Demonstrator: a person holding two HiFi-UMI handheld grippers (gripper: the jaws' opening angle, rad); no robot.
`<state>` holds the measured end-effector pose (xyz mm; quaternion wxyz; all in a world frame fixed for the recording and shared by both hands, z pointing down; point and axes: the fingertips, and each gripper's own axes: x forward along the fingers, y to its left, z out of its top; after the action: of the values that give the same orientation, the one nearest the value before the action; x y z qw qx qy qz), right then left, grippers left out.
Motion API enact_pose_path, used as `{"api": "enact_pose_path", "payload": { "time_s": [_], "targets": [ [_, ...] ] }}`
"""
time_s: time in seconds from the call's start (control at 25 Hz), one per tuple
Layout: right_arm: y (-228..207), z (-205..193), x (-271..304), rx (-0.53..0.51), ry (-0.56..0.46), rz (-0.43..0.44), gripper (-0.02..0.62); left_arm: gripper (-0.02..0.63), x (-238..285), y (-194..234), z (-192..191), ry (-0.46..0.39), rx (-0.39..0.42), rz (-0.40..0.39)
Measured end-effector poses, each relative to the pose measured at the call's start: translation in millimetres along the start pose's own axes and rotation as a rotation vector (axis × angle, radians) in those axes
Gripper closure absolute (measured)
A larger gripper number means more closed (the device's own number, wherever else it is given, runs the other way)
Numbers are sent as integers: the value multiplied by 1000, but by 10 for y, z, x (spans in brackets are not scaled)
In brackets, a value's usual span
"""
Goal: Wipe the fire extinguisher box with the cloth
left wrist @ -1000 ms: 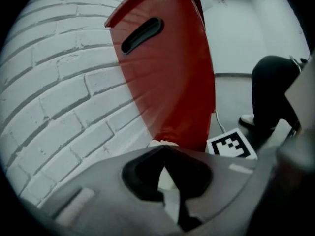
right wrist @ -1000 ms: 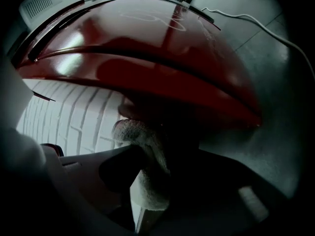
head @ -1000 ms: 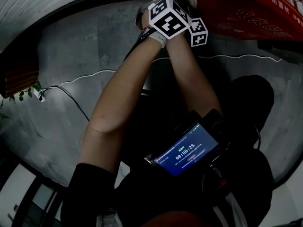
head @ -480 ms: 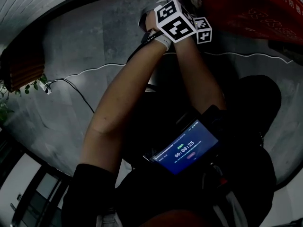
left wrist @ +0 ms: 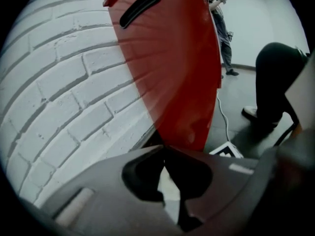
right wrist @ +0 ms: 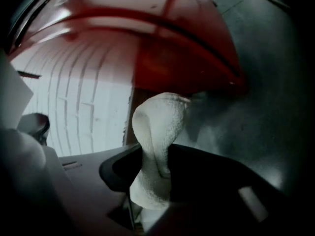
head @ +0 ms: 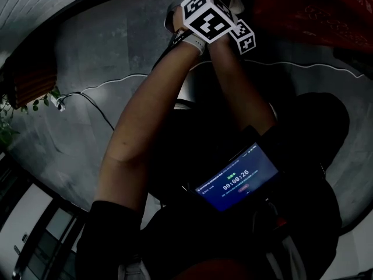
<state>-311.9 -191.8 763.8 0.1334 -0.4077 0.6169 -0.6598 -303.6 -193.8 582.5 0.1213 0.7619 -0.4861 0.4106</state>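
Observation:
The red fire extinguisher box stands at the head view's top right, against a white brick wall. Its red side with a dark handle slot fills the left gripper view. My left gripper is shut with nothing in it, its tips close to the box's lower edge. My right gripper is shut on a white cloth, which bulges up just under the box's red underside. In the head view both marker cubes sit side by side by the box's left end, and the jaws are hidden.
A white cable runs over the grey floor to a plug beside a plant. A lit screen hangs at my chest. In the left gripper view a person stands far off and a dark trouser leg is nearer.
Both grippers have shifted slightly left and up beside the box's left end. The right one still holds the cloth.

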Motion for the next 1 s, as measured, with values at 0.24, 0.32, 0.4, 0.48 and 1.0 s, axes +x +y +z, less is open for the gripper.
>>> {"api": "enact_pose_path", "payload": {
  "time_s": [0.24, 0.32, 0.4, 0.48, 1.0],
  "targets": [
    [903, -335, -174, -411, 130, 196, 442, 603, -173, 403, -6, -20, -99, 103],
    [1066, -397, -190, -589, 136, 221, 442, 603, -252, 599, -98, -38, -142, 146],
    [1185, -444, -232, -713, 135, 242, 442, 603, -364, 769, -175, -73, -185, 189],
    [1364, -419, -391, -809, 121, 274, 440, 603, -502, 817, -172, -111, -208, 218],
    [2369, 57, -1804, -1294, 22, 538, 436, 603, -1269, 438, 568, -419, -279, 267]
  ]
}}
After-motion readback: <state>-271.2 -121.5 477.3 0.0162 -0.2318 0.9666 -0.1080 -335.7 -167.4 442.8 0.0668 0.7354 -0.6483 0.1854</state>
